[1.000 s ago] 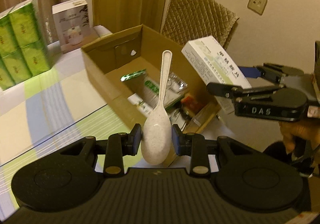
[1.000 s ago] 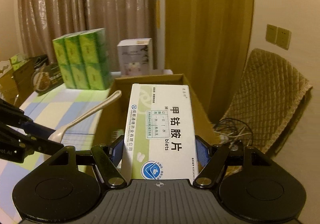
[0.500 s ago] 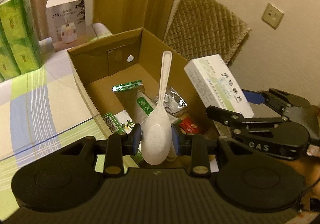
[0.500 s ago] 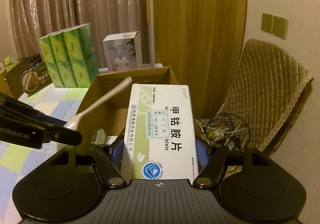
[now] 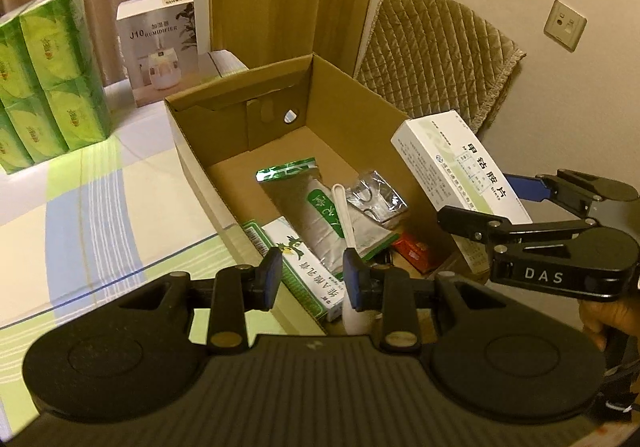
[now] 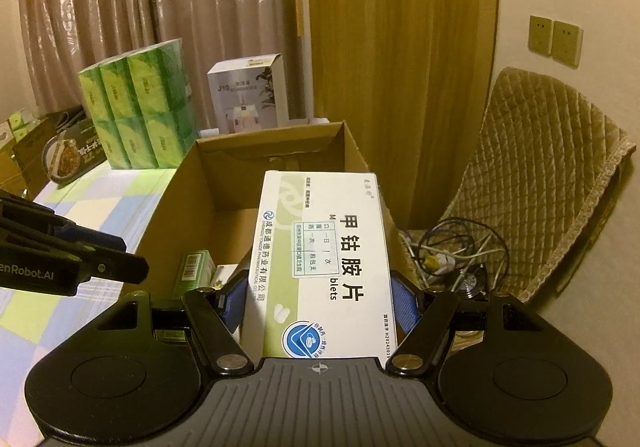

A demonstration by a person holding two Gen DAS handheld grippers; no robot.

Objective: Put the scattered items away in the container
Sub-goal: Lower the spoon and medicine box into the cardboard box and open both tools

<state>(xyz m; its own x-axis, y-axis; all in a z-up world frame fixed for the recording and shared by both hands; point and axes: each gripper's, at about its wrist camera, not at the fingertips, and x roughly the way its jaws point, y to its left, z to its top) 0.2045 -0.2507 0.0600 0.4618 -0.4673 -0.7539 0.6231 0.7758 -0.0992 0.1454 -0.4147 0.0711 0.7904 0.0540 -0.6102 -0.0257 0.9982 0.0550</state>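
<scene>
One open brown cardboard box at the table's edge holds one white plastic spoon. Left claw spread; right claw pinches one white-green medicine carton above the box.

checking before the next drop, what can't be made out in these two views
- Spoon bowl, left wrist view: hidden behind the left gripper body, so where it rests is unclear.
- Cardboard box contents, right wrist view: mostly blocked by the white medicine box in the right gripper.
- Red packet, left wrist view: partly covered, print too small.
- Person's hand, left wrist view: cut off at the edge.
</scene>
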